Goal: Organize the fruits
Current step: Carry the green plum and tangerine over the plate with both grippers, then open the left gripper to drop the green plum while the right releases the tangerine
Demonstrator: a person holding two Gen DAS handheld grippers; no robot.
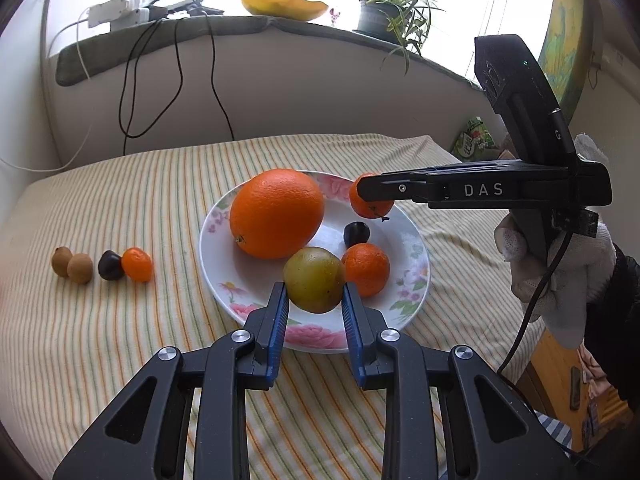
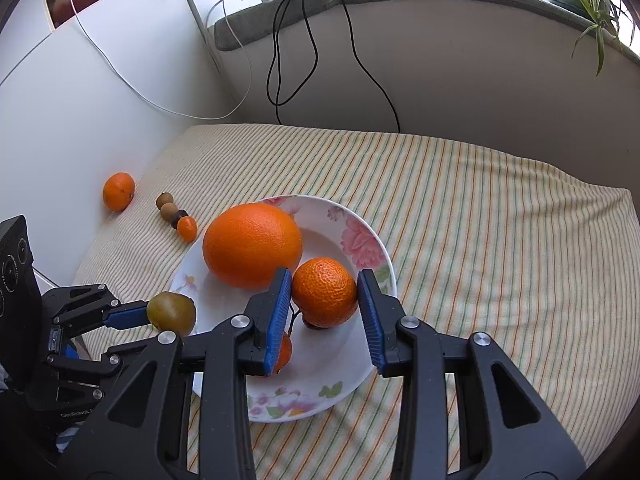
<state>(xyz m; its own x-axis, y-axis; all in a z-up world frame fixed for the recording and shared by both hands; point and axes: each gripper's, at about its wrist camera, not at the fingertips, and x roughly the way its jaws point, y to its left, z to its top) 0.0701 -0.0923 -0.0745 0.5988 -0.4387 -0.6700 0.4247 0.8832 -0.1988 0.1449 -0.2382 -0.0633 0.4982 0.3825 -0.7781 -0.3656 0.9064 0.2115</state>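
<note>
A floral white plate [image 1: 224,280] [image 2: 360,364] holds a large orange [image 1: 277,213] [image 2: 252,245], a tangerine [image 1: 366,269] and a dark plum [image 1: 356,233]. My left gripper [image 1: 315,298] is shut on a green-brown fruit [image 1: 315,279] [image 2: 171,313] over the plate's near rim. My right gripper [image 2: 324,298] is shut on another tangerine [image 2: 325,292] [image 1: 366,206], held above the plate. On the cloth to the left lies a row: two brown fruits [image 1: 72,266], a dark fruit [image 1: 111,265] and a small kumquat [image 1: 137,264] [image 2: 187,228].
Another tangerine [image 2: 118,191] lies near the wall at the far left. The striped cloth [image 1: 120,340] covers the table. Black cables [image 1: 132,80] hang down the back wall. A potted plant [image 1: 380,16] and yellow bowl [image 1: 284,4] sit on the sill.
</note>
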